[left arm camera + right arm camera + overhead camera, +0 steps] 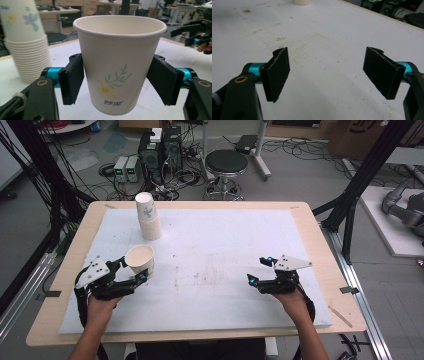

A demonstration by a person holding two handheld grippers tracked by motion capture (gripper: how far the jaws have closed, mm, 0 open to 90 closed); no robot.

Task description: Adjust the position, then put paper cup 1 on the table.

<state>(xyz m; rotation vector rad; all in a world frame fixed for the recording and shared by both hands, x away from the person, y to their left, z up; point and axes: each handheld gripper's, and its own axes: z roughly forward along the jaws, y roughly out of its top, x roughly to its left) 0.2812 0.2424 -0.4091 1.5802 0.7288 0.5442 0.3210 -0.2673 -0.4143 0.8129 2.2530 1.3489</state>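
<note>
Left gripper [117, 82] pinches an upright white paper cup with a daisy print [117, 62], held just above the worktop [225, 265]. The tall stack of matching paper cups [148, 217] sits just beyond it, far nearer this hand. Right gripper [327, 72] hangs spread, holding nothing.

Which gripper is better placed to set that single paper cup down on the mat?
Left. The left gripper has its jaws around the paper cup; the right gripper hangs open over bare mat, away from the cup stack.

You have two grippers [132, 268] [261, 269], one in each hand. One loose cup [140, 260] is here, plus one stack of cups [149, 217] on the one table [200, 205]. Behind it stands one stool [226, 162].
</note>
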